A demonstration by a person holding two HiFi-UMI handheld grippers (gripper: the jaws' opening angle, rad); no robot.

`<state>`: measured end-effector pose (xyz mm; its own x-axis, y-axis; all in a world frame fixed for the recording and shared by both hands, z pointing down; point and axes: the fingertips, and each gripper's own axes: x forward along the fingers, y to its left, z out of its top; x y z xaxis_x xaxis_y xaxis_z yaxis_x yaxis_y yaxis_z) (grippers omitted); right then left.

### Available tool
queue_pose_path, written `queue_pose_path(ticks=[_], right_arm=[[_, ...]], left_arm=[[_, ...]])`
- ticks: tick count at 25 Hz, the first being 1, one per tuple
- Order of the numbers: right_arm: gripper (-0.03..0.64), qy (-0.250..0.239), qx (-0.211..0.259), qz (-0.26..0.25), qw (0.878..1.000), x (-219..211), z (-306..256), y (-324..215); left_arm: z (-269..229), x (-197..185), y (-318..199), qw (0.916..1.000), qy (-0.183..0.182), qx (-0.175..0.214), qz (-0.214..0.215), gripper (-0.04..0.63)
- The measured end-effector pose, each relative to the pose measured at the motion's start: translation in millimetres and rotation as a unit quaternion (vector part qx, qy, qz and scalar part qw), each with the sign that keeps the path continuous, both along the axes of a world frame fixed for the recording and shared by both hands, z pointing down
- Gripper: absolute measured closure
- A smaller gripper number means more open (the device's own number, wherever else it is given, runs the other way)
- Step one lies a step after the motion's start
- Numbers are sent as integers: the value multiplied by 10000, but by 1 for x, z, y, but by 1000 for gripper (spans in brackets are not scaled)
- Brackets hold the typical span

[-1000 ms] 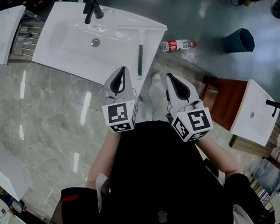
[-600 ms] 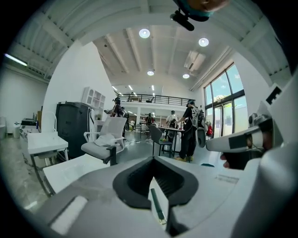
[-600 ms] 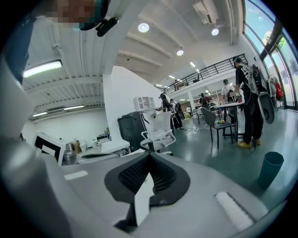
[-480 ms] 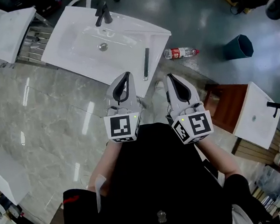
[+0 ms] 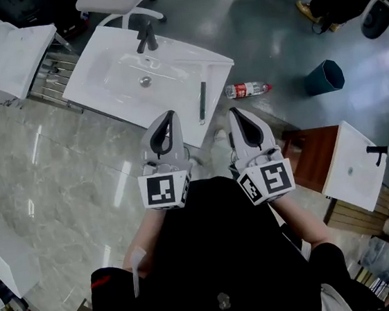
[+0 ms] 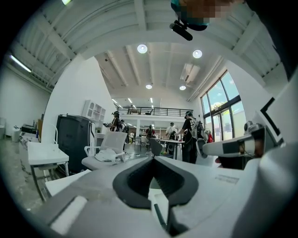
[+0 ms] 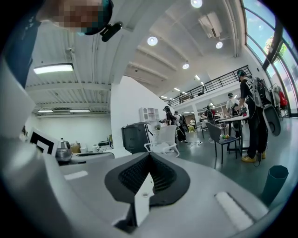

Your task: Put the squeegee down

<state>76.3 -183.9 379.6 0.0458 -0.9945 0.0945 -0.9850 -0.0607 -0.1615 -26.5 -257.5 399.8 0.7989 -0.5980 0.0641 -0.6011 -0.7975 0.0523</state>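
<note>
Listing from the head view: squeegee (image 5: 202,101) lying flat along the right edge of the white washbasin (image 5: 102,78), faucet (image 5: 144,35) at the far edge; left claw (image 5: 169,116) and right claw (image 5: 234,114) held side by side off the near edge, apart from the squeegee; bottle (image 5: 246,89) and bin (image 5: 324,76) on the floor (image 5: 57,174) beyond the right edge.

Left gripper view: jaws pressed together, nothing between them; white chair (image 6: 108,148) and open hall ahead.

Right gripper view: jaws likewise closed, empty.

Judgement: squeegee looks light, slim and stiff, its blade edge probably soft; best taken mid-handle; it already rests down; room is open above the washbasin, though its near right corner sits close to both claws.
</note>
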Motion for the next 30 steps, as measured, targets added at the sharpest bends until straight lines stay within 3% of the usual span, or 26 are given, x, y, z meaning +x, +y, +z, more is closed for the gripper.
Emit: queue_pose_path(ticks=[8,30], right_arm=[[616,120,80,15,9999,-3,-8,4],[616,171,114,-116,9997,-15,-9,5]], left_arm=[[-10,2,6,9998,188,-25,-74,592],[-5,-12,5,9998,149,24,-130,594]])
